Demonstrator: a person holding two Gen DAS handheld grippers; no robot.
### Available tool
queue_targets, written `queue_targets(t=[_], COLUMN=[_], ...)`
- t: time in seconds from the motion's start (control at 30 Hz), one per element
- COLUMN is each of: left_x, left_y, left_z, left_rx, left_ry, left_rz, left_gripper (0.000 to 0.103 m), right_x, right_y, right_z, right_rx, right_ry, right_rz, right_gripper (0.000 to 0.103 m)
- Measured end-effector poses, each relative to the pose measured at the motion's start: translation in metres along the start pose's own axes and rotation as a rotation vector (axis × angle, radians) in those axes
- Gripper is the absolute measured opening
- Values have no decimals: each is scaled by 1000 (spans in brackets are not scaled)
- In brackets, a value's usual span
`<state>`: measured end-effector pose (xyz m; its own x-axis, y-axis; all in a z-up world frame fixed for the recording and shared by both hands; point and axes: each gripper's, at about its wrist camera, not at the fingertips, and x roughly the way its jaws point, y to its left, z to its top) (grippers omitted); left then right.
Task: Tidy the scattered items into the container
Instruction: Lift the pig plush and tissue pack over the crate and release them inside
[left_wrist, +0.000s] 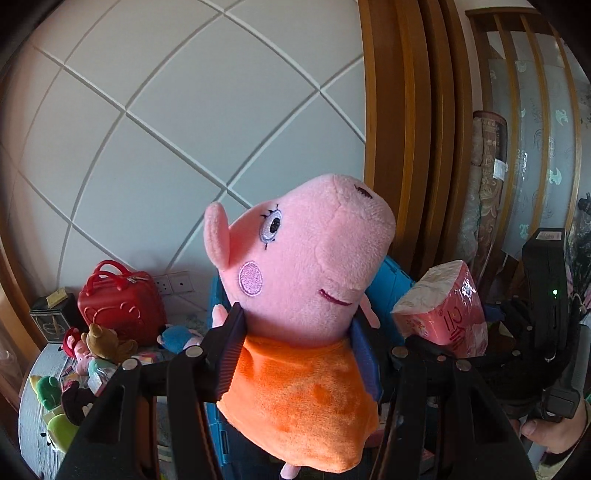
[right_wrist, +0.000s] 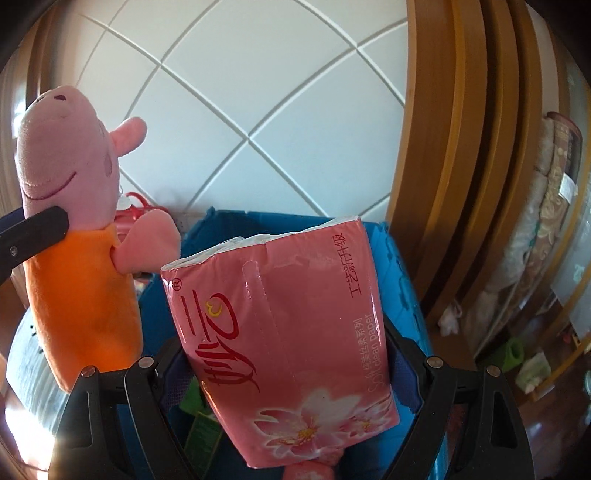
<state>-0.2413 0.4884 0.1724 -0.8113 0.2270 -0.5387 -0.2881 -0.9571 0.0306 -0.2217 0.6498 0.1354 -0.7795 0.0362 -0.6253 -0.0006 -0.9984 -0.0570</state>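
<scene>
My left tongs (left_wrist: 295, 354) pinched the soft, light pig plush (left_wrist: 303, 280) at its waist; right tongs (right_wrist: 291, 373) squeezed the yielding tissue pack (right_wrist: 284, 325) above the blue crate (right_wrist: 402, 280).

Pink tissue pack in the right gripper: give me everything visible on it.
The tissue pack is a soft block in glossy pink plastic film, with red Chinese lettering, "Soft clean paper", pink blossoms at its lower end and a perforated tear strip. White tissue shows at the top end. The right gripper has its jaws clamped on its sides, holding it roughly upright above the blue crate. It sits beside, apart from, the pig plush.
</scene>
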Motion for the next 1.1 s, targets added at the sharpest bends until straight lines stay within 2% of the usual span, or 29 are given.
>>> queue_targets(t=[0.13, 0.23, 0.33, 0.47, 0.6, 0.7, 0.8, 0.93, 1.1], left_x=[71, 118, 149, 181, 201, 209, 209, 209, 214], left_y=[-4, -3, -10, -17, -25, -30, -37, -38, -32], left_z=[-26, -53, -77, -106, -123, -137, -144, -143, -144], left_rx=[-29, -69, -55, -55, -18, -27, -1, 10, 10], left_ry=[258, 457, 585, 742, 800, 857, 864, 869, 885], left_rz=[-28, -48, -39, -50, -14, -37, -28, -25, -14], left_gripper=[54, 54, 54, 54, 54, 54, 54, 54, 54], right_x=[48, 90, 129, 171, 198, 213, 227, 240, 248], right_y=[-9, -13, -14, -12, -13, -19, -26, -28, -30], right_z=[-8, -21, -44, -78, -104, -118, -133, -147, -163], right_rx=[-32, -43, -54, -109, -114, -113, -134, -119, -125], right_ry=[156, 306, 464, 640, 749, 815, 873, 937, 991], right_rz=[-19, 8, 44, 21, 24, 28, 0, 2, -10], right_gripper=[87, 87, 87, 87, 87, 87, 87, 87, 88])
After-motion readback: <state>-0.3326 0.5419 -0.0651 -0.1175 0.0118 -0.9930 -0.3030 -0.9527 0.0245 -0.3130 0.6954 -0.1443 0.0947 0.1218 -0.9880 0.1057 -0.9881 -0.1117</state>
